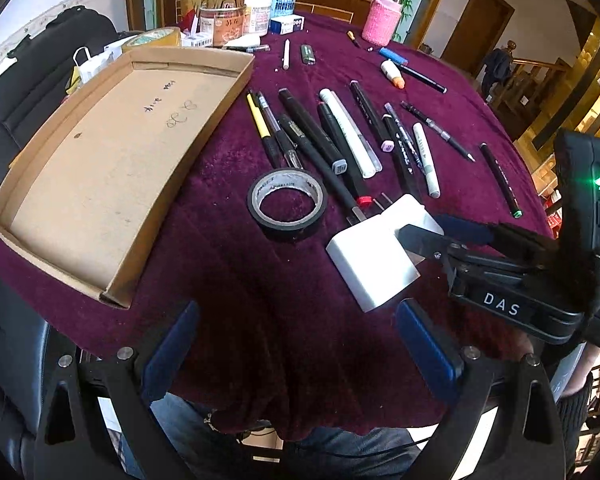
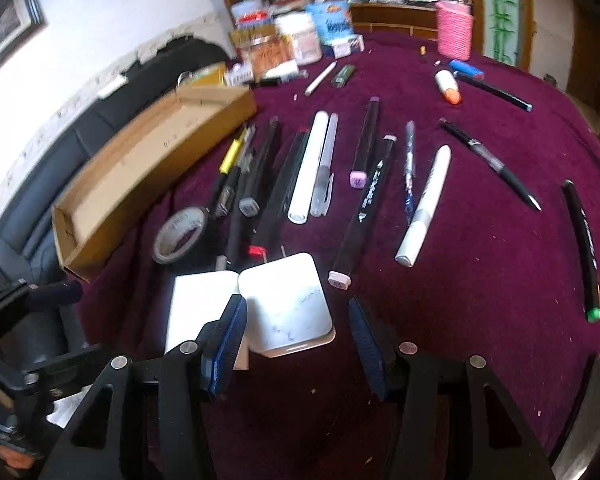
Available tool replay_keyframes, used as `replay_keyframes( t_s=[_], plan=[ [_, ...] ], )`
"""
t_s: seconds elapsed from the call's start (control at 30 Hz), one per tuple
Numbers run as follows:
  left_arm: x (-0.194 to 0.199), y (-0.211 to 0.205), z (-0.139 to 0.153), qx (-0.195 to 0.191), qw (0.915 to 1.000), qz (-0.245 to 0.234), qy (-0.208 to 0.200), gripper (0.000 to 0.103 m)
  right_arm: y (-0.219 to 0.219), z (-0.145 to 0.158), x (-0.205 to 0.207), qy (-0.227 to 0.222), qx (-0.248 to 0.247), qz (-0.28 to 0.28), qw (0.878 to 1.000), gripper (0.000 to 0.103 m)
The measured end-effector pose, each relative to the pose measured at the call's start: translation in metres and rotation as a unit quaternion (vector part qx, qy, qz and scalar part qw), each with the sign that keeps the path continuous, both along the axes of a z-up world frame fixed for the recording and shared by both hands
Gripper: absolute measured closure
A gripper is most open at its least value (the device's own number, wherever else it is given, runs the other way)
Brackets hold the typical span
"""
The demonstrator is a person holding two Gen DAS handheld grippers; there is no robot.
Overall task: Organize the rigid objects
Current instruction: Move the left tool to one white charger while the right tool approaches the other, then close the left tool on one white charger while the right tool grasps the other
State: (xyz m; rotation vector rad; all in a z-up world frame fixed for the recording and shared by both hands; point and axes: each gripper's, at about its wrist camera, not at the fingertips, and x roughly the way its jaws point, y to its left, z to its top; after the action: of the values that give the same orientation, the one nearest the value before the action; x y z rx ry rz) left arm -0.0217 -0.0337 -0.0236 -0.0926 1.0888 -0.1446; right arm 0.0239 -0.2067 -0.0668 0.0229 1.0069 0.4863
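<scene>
The white charger point(image 2: 288, 304) sits on the tabletop point(image 2: 480, 264), near the black tape roll point(image 2: 180, 234). It looks hard, light and smooth, so grab its flat sides. The right claw point(image 2: 296, 344) is wide around it, not squeezing. The left claw point(image 1: 296, 356) is wide and empty. The cardboard tray point(image 1: 100, 168) waits on the soft purple cloth.

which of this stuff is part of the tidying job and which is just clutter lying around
Part of the job:
- cardboard tray, nothing in it
- white charger, between the open right gripper's pads
- black tape roll
- pens and markers on the cloth

Lying about:
- jars and boxes at the far edge
- pink bottle
- bag beyond the tray
</scene>
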Motion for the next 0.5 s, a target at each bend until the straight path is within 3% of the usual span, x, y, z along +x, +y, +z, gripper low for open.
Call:
replay_keyframes(
  t_s=[0.13, 0.23, 0.33, 0.5],
  plan=[
    [0.001, 0.0, -0.001, -0.004, 1.0, 0.002, 0.0, 0.005, 0.012, -0.007, 0.002, 0.002, -0.032, 0.024, 0.999, 0.046],
    [0.006, -0.004, -0.006, 0.006, 0.9999, -0.002, 0.011, 0.005, 0.01, -0.009, 0.0, -0.004, -0.039, 0.012, 0.999, 0.051],
    [0.012, -0.008, -0.007, -0.01, 0.9998, -0.004, 0.017, 0.005, -0.003, -0.006, -0.007, 0.001, -0.017, -0.024, 1.0, 0.051],
    [0.025, -0.026, -0.014, 0.003, 0.9991, -0.014, 0.039, 0.005, -0.029, -0.007, -0.035, 0.003, 0.025, -0.08, 0.997, 0.051]
  ],
)
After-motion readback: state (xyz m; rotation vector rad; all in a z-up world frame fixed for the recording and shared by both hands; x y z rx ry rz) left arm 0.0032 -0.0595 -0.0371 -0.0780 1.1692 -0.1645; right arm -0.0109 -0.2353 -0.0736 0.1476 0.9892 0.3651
